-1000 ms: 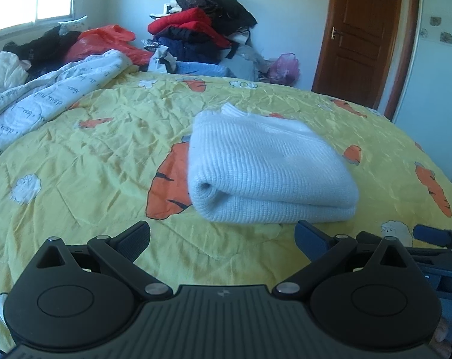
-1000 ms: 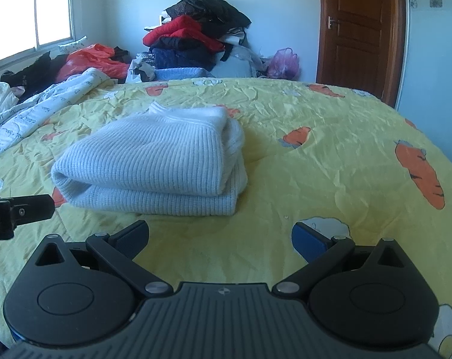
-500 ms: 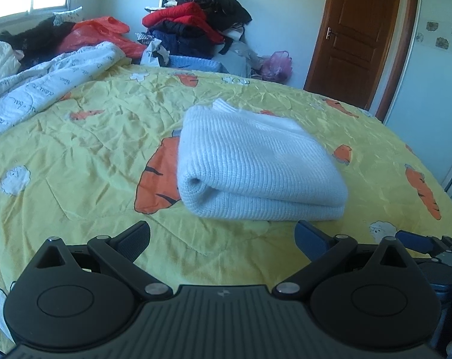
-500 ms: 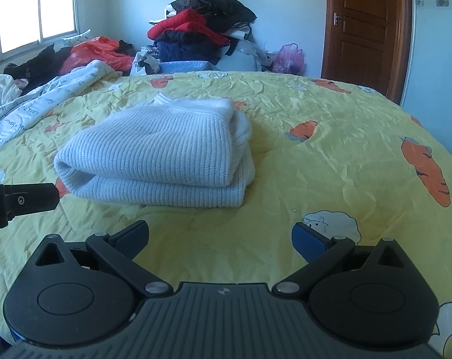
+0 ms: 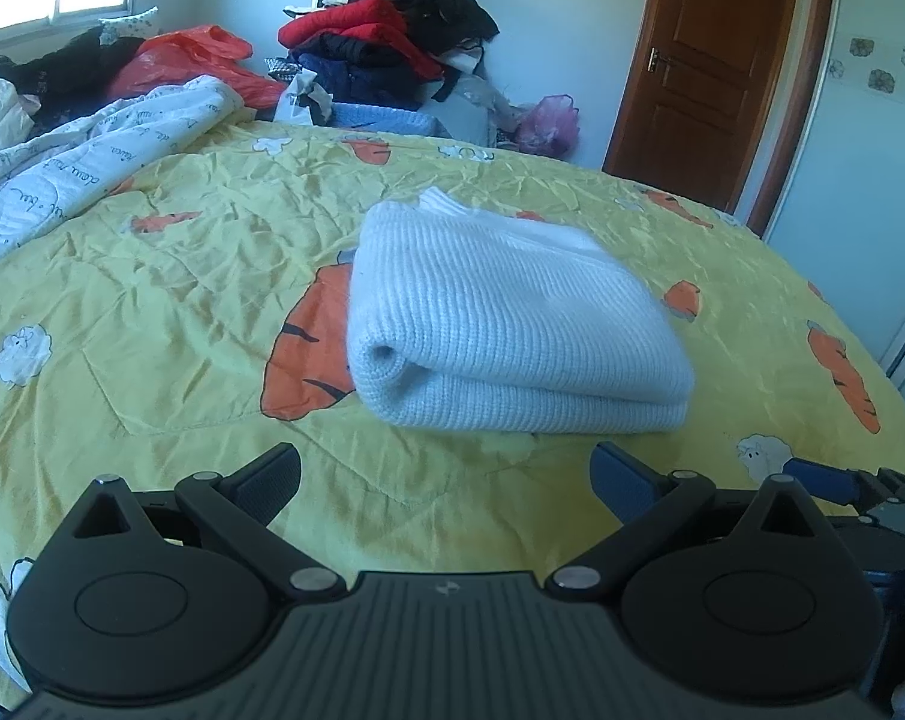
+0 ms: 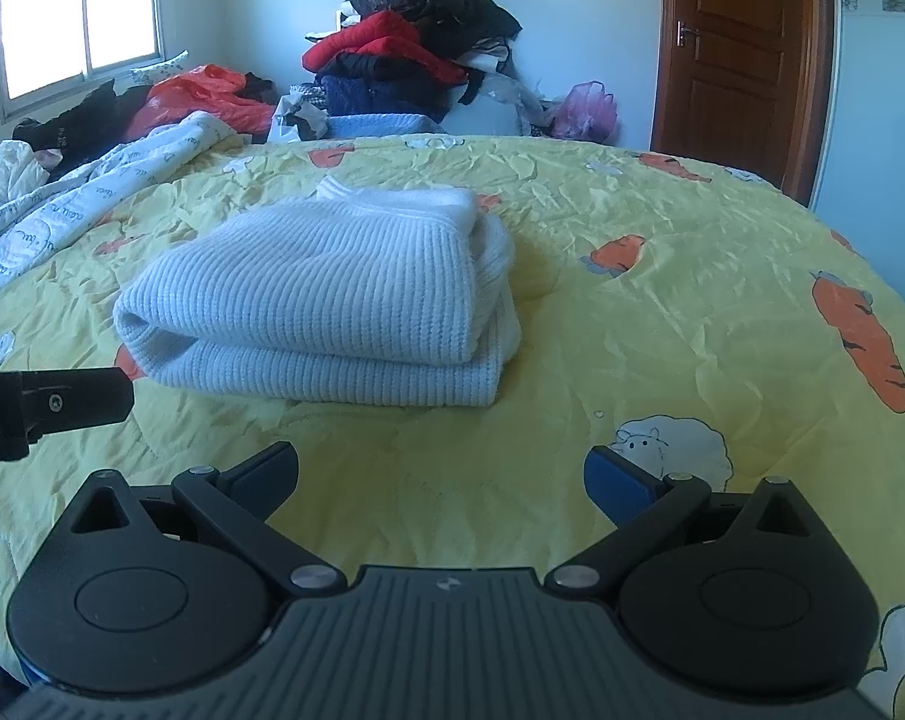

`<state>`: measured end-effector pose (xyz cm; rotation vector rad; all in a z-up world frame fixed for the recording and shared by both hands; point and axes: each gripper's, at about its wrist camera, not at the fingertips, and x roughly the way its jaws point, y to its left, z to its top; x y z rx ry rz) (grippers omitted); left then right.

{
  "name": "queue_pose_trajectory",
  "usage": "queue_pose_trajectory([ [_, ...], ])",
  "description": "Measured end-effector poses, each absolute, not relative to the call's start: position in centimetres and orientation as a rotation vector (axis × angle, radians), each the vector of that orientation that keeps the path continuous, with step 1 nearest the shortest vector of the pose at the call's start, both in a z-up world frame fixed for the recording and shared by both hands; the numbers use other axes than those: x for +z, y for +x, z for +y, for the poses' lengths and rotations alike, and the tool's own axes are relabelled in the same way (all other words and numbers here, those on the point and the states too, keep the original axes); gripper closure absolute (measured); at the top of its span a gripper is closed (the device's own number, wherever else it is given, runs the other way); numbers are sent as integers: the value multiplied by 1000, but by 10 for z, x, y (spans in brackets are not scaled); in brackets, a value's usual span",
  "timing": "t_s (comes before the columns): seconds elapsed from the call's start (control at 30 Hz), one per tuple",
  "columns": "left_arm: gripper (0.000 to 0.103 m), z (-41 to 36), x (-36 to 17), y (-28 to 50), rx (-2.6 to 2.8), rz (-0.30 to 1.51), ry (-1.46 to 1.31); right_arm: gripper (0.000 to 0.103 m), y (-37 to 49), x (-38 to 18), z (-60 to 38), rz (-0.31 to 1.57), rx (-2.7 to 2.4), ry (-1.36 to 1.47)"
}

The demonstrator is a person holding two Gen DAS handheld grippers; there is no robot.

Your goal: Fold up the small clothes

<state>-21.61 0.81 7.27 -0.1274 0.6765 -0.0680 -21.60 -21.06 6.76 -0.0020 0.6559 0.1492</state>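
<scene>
Both grippers, left (image 5: 446, 474) and right (image 6: 440, 471), hung spread wide and empty above the yellow bedspread (image 6: 662, 312). Just beyond them the folded white sweater (image 5: 506, 330) lay on it, apart from either tool, near the bed's middle.

this is a bedroom in somebody's home – a bed (image 6: 662, 324) takes up most of the view, covered in a crinkly yellow sheet printed with carrots and sheep. a white quilt with writing (image 5: 62, 192) is bunched on one side, a heap of clothes (image 6: 416, 54) sits past the far edge against the pale wall, plus an orange plastic bag (image 5: 194, 60) and a pink one (image 6: 587, 108). there's also a brown panelled wooden door (image 6: 734, 54) with a lever handle and a sunlit window (image 6: 80, 12) – lived-in, not a lab.
</scene>
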Motion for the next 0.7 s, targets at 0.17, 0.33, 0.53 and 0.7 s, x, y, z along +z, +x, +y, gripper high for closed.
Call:
queue_pose_trajectory([
  [0.17,0,10,73,-222,-23,655,-123,0,-216,67,-210,661,150,1],
  [0.33,0,14,74,-226,7,639,-127,0,-216,64,-210,671,149,8],
  [0.53,0,7,77,-230,0,616,-69,0,-216,64,-209,673,152,5],
  [0.7,0,1,73,-223,-1,684,-28,0,-217,64,-209,672,153,8],
])
